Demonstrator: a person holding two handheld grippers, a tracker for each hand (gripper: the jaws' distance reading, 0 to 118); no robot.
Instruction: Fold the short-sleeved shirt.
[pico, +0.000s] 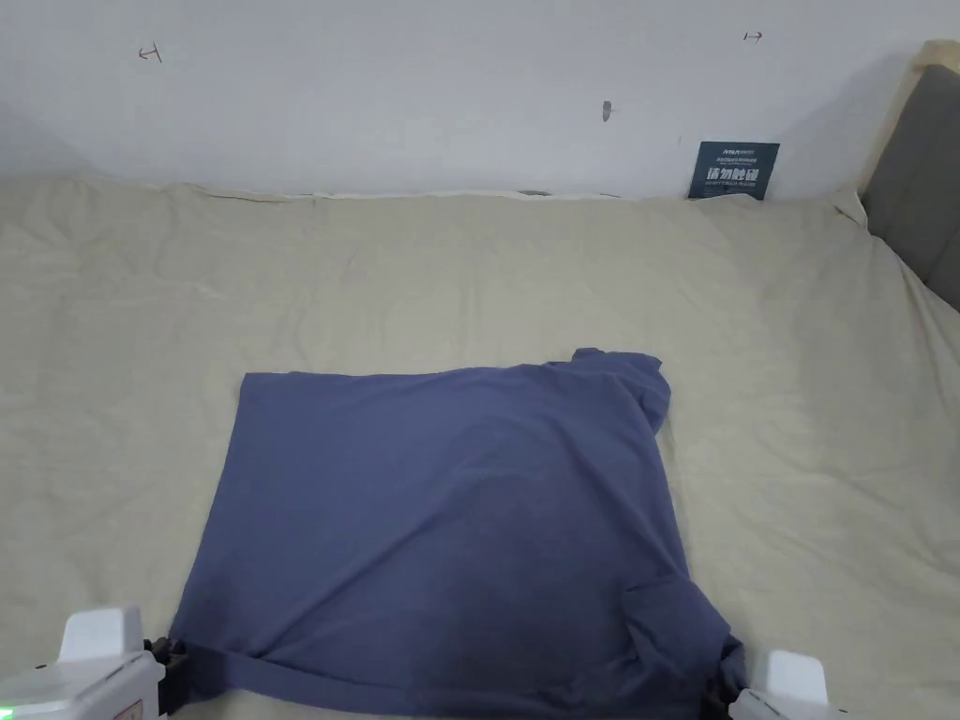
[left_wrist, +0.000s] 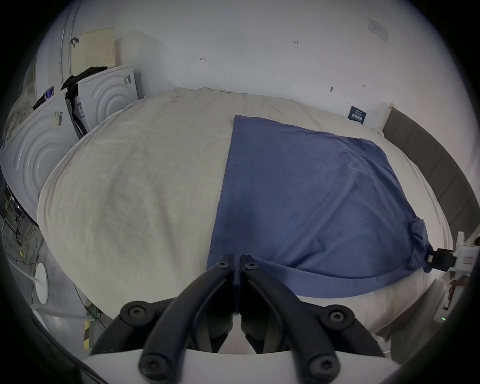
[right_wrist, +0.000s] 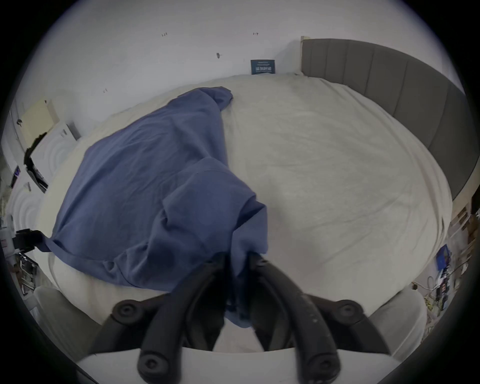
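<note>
Two hand-held grippers (left_wrist: 237, 259) (right_wrist: 237, 256) clamp shirt (pico: 450, 506).

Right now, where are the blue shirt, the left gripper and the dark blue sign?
blue shirt (pico: 441, 506), head view, middle of cloth.
left gripper (left_wrist: 237, 259), left gripper view, between fingertips.
dark blue sign (pico: 734, 170), head view, centre.

One blue shirt (pico: 441, 506) — one bed (pico: 469, 272) — two claws: left claw (left_wrist: 237, 257), right claw (right_wrist: 239, 256)
</note>
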